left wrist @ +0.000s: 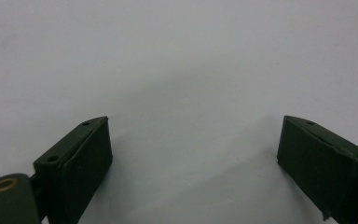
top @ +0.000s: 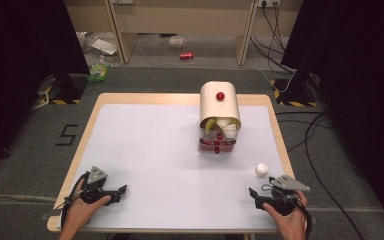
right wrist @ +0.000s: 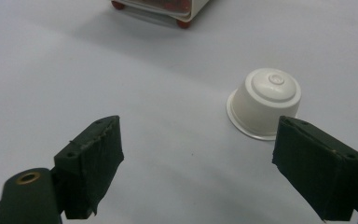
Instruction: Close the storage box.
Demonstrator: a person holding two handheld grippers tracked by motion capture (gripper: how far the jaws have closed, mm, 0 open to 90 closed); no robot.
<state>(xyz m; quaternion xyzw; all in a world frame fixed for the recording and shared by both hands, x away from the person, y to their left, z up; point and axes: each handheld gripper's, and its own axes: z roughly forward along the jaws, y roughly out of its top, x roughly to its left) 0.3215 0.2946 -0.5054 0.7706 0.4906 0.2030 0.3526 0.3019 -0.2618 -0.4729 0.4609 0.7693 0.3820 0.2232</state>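
A small white cup [top: 260, 170] stands upside down on the white table mat [top: 155, 150], near the right front. In the right gripper view the cup [right wrist: 265, 104] sits just beyond my right jaw tip, not between the jaws. My right gripper [top: 256, 194] rests open at the front right, held by a hand. My left gripper [top: 120, 192] rests open at the front left, nothing between its jaws [left wrist: 193, 158]. A cream box with a rounded lid and red knob [top: 220, 107] stands at the back centre, its front open on white and green items.
The box's red feet [right wrist: 184, 22] show at the top of the right gripper view. Wooden table edges [top: 80, 145] frame the mat. Beyond the table lie cables [top: 310, 135], a red can [top: 186, 56] on the floor and black curtains at both sides.
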